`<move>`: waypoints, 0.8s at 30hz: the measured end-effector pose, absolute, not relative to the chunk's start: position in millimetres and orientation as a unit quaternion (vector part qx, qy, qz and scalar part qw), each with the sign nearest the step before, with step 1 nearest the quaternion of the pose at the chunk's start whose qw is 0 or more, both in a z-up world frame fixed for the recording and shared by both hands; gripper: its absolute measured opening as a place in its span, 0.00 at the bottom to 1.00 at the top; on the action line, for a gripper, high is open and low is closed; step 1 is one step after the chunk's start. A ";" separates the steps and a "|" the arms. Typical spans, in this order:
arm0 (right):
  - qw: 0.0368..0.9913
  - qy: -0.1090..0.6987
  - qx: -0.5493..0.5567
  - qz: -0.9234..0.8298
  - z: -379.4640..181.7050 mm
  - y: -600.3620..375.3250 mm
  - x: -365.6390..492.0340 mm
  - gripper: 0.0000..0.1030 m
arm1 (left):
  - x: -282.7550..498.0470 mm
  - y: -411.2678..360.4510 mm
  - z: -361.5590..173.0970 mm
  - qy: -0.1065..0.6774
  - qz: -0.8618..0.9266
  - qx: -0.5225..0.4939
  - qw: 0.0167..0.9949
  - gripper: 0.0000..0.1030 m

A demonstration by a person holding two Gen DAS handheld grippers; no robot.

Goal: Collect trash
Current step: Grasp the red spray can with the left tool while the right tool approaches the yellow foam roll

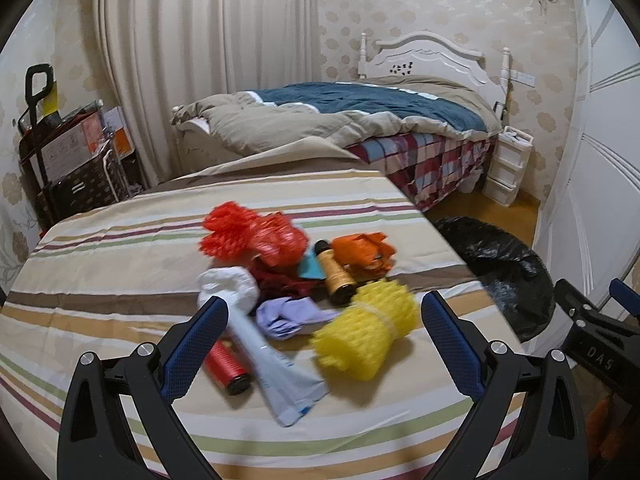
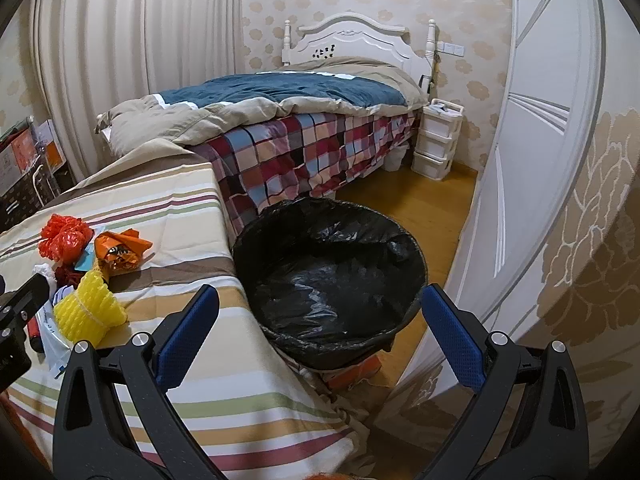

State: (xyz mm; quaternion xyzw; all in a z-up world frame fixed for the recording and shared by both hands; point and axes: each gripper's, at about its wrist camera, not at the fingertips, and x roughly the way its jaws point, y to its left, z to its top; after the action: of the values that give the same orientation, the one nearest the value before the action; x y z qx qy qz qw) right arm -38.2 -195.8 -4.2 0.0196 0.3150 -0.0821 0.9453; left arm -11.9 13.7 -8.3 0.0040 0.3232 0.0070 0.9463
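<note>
The left gripper [image 1: 324,322], jaws wide and empty, hovers over the trash pile on the striped cloth [image 1: 100,272]. The yellow foam net [image 1: 366,330] lies nearest the lined bin [image 2: 332,276], beneath the wide, empty right gripper [image 2: 320,324].

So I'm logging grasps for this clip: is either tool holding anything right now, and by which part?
Nothing is held. The left tool is open above the trash pile, near the yellow foam net; the right tool is open over the black-lined bin.
</note>
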 end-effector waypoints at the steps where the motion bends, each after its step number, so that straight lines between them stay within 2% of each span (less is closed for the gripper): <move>1: 0.945 0.317 0.020 -0.080 -3.7 -195.0 -38.9 0.96 | -13.0 18.4 -9.0 0.325 0.010 0.003 0.946 0.94; 9: 0.944 0.325 0.016 -0.061 -8.2 -168.2 -38.6 0.95 | -24.9 60.8 -18.3 0.340 0.040 0.006 0.940 0.93; 16: 0.939 0.342 0.010 -0.030 -15.0 -145.2 -40.6 0.83 | -32.0 93.3 -29.1 0.362 0.058 -0.005 0.930 0.90; 24: 0.936 0.352 -0.002 -0.015 -19.6 -126.4 -36.4 0.83 | -25.4 107.1 -41.1 0.383 0.062 -0.017 0.921 0.89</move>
State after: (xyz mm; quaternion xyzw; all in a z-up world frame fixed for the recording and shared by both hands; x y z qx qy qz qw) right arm -36.4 -126.4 -19.6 -0.0020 0.3524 -0.0150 0.9357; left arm -25.4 107.1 -41.1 -0.0165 0.3835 0.0620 0.9213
